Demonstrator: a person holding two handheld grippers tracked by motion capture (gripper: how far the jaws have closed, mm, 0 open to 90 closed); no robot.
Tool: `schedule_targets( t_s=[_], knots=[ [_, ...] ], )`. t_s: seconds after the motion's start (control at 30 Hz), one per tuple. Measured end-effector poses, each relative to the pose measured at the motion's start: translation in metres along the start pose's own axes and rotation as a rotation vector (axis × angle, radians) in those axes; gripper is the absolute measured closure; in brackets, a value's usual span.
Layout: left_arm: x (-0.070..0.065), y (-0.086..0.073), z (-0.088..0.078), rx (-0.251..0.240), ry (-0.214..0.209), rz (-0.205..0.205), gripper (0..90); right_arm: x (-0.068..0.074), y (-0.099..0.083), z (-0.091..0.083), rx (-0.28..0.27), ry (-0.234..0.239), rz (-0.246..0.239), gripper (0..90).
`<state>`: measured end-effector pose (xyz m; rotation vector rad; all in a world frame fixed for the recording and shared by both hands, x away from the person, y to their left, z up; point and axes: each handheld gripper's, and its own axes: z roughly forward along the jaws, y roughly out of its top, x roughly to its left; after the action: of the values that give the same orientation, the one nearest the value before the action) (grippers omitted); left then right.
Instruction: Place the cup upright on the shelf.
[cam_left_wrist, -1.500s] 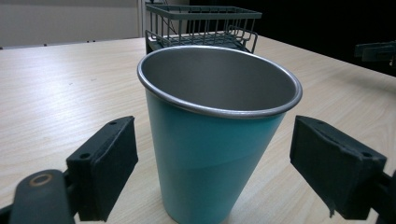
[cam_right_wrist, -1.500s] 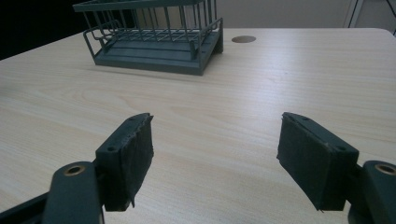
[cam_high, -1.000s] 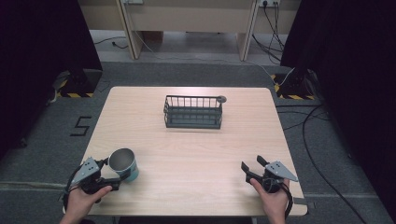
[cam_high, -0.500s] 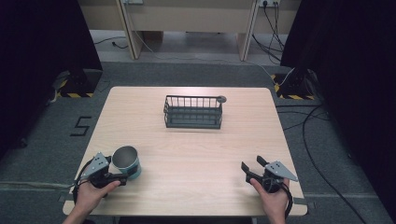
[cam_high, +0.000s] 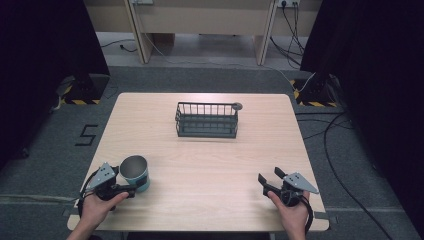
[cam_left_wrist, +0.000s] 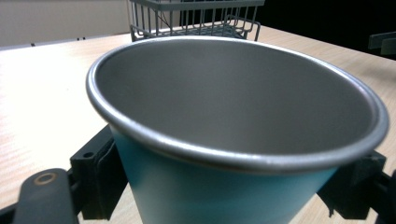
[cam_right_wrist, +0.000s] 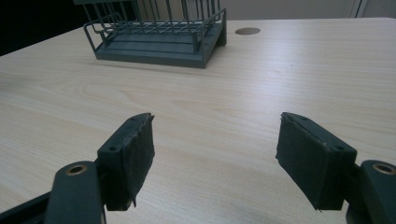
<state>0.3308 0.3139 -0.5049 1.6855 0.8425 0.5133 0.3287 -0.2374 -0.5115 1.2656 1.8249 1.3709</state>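
The blue metal cup (cam_high: 135, 173) stands upright near the table's (cam_high: 210, 150) front left corner, its mouth open upward. The left gripper (cam_high: 129, 188) has its jaws around the cup's lower wall, seemingly clamped for a lift. The wire basket (cam_high: 206, 120) sits well apart, mid-table. The right gripper (cam_high: 269, 179) rests idle, jaws spread wide.
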Motion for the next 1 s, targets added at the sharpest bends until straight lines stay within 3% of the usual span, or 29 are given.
schedule_targets(
  t_s=[0.47,1.0],
  knots=[
    [0.003,0.012,-0.002,-0.036,0.017,-0.005,15.0,0.001,0.000,0.000,-0.009,-0.005,0.008,28.3],
    [0.008,0.039,0.012,-0.110,0.036,0.012,15.1,0.000,0.000,0.000,-0.013,-0.004,0.011,29.0]
  ],
)
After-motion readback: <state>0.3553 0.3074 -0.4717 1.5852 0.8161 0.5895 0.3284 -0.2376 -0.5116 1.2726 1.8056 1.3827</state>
